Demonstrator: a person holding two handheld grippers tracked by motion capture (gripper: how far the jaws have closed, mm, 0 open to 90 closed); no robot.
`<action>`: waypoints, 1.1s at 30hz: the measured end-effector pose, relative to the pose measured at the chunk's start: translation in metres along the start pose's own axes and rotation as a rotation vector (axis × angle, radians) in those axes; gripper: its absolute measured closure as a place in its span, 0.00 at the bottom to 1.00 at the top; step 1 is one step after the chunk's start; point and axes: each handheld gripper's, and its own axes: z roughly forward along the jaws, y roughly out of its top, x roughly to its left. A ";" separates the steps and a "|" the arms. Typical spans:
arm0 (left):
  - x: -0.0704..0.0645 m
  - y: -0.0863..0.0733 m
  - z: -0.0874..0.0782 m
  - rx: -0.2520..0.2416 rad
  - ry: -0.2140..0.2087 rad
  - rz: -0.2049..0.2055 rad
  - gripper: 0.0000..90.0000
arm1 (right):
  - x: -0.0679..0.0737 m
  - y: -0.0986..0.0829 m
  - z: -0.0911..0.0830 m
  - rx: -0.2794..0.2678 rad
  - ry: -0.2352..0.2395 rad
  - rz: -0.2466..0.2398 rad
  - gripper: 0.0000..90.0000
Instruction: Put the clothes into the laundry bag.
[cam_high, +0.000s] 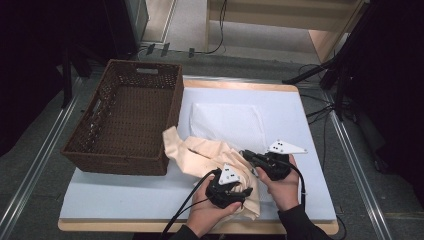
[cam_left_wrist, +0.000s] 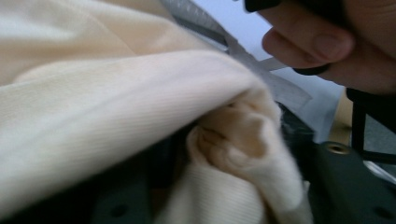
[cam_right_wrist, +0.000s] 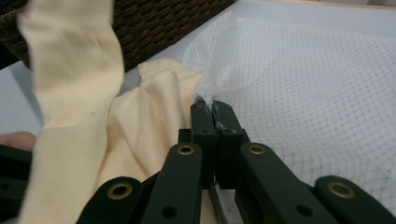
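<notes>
Cream garment half into the mesh bag

Cream garment (cam_high: 210, 157) is bunched in the left gripper (cam_high: 239, 192), whose jaws seem clamped on a fold. Beside it, the right gripper (cam_right_wrist: 214, 108) pinches the white mesh bag (cam_high: 230, 125) edge, jaws closed. Stuffing looks barely begun. The garment's long axis runs away toward the wicker basket (cam_high: 95, 150).

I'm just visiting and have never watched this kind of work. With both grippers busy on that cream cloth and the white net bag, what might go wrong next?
The right gripper pinches just a small tuft at the edge of the mesh bag, so the thin net could slip free or snag. The left gripper is wrapped in bunched cream cloth, so the cloth may catch on it. A loose end of cloth lies against the wicker basket and might drag on it.
</notes>
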 end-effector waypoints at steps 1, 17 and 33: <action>-0.001 0.001 -0.007 0.001 0.000 0.007 0.50 | -0.001 0.000 0.000 -0.003 -0.002 0.005 0.99; 0.048 0.010 -0.048 -0.019 0.063 0.010 0.26 | -0.001 -0.002 -0.001 0.005 0.007 -0.001 0.99; 0.036 0.019 0.002 0.084 0.198 -0.033 0.90 | 0.008 0.001 -0.003 -0.017 0.041 -0.021 0.99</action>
